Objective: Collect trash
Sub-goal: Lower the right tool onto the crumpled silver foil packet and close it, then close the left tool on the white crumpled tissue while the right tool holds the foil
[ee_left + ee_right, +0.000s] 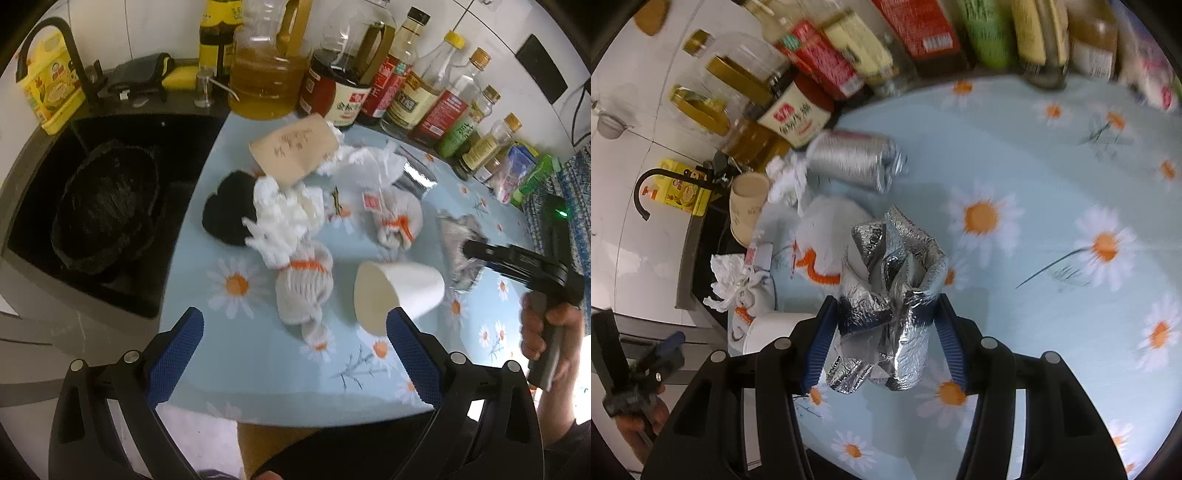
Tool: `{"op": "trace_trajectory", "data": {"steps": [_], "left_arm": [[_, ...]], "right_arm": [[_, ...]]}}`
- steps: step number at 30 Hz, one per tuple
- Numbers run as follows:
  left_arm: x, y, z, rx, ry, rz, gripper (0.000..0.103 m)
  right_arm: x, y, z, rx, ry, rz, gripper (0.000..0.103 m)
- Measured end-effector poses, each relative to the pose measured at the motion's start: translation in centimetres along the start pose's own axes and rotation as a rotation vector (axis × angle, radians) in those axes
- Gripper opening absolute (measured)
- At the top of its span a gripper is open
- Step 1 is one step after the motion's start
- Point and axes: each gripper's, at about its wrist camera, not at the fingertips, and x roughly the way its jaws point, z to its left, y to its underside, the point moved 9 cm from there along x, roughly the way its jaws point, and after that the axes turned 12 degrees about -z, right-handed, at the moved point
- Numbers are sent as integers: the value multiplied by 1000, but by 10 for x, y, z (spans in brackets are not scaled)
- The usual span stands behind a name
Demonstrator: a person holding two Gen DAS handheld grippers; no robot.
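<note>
Trash lies on a daisy-print tablecloth point(258, 369). A white paper cup point(397, 293) lies on its side just ahead of my open, empty left gripper point(295, 328). Two balled work gloves point(304, 286) point(397, 218), white tissue wads point(284, 218), a tan paper cup point(291, 149), a black wad point(229, 206) and a silver can point(413, 177) lie beyond. My right gripper point(886, 314) is closed around crumpled silver foil point(886, 291), its blue pads point(822, 343) pressing both sides; the foil also shows in the left wrist view point(461, 243).
A black sink point(122, 206) at the left holds a bin lined with a black bag point(105, 206). Oil and sauce bottles point(343, 74) line the wall behind the tablecloth. A faucet point(74, 55) stands by the sink. Snack packets point(517, 173) sit at far right.
</note>
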Motion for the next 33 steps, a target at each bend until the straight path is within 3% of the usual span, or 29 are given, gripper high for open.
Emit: {"op": "trace_trajectory", "data": {"steps": [12, 18, 22, 30, 33], "left_arm": [[38, -43, -3, 105, -34, -32, 94], [70, -49, -1, 123, -53, 15, 72], [82, -49, 1, 137, -71, 40, 70], [95, -42, 1, 181, -75, 82, 44], [95, -42, 2, 180, -69, 76, 40]], "right_arm": [[-42, -18, -8, -48, -4, -106, 54], [-44, -25, -16, -45, -9, -124, 54], [-40, -29, -21, -32, -15, -123, 54], [-32, -24, -24, -9, -25, -102, 54], [-31, -25, -21, -18, -26, -99, 54]]}}
